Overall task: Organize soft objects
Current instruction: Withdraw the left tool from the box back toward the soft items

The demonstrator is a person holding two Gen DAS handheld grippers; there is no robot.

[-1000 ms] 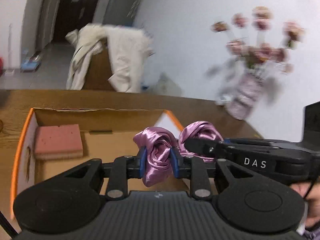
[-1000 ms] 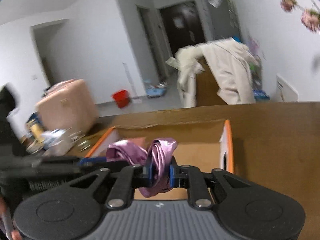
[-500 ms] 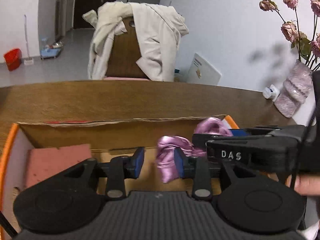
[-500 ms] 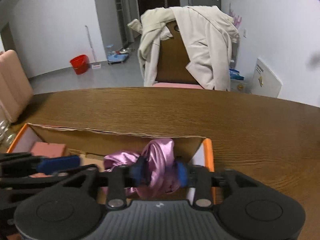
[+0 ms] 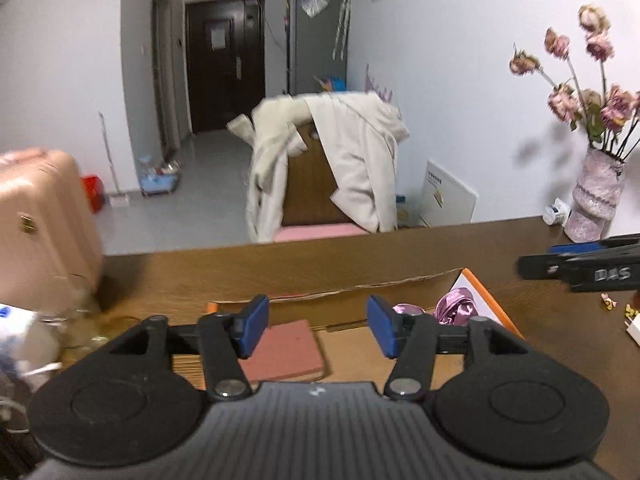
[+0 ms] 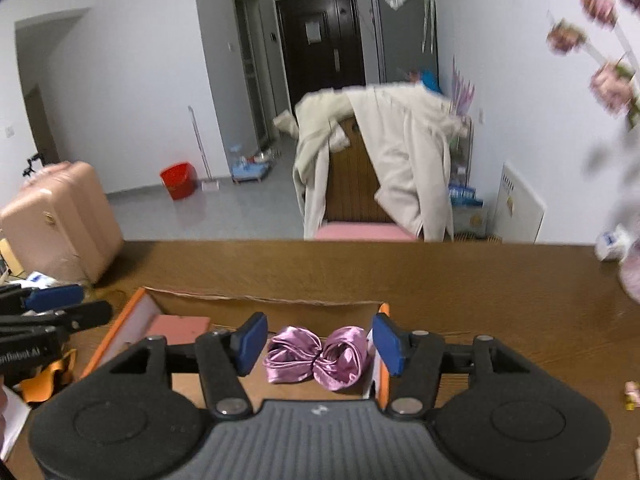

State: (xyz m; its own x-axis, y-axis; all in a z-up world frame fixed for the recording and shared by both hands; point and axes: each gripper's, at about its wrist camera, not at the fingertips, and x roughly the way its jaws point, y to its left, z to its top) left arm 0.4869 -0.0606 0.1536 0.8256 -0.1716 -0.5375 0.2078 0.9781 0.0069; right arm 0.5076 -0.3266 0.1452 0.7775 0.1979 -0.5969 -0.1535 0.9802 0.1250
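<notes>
- Satin scrunchie (image 6: 318, 355): one pink-purple item, twisted into two lobes, lying on the floor of the cardboard box (image 6: 256, 307) near its right wall. In the left wrist view only part of it (image 5: 456, 309) shows, behind the right finger.
- Pink sponge block (image 5: 282, 350): one, lying flat in the left part of the same box.
- Cardboard box: one, open-topped with orange outer edges, standing on the wooden table (image 6: 460, 276).
- Left gripper (image 5: 318, 330): two blue-padded fingers spread wide apart, holding nothing, above the box.
- Right gripper (image 6: 316, 342): two blue-padded fingers spread wide apart, one on each side of the scrunchie; contact cannot be determined.
- Background items: one chair (image 6: 356, 176) draped with a beige coat (image 6: 404, 140), one pink suitcase (image 6: 60, 220), one red bucket (image 6: 179, 179), one vase (image 5: 596, 196) of dried roses on the table.
</notes>
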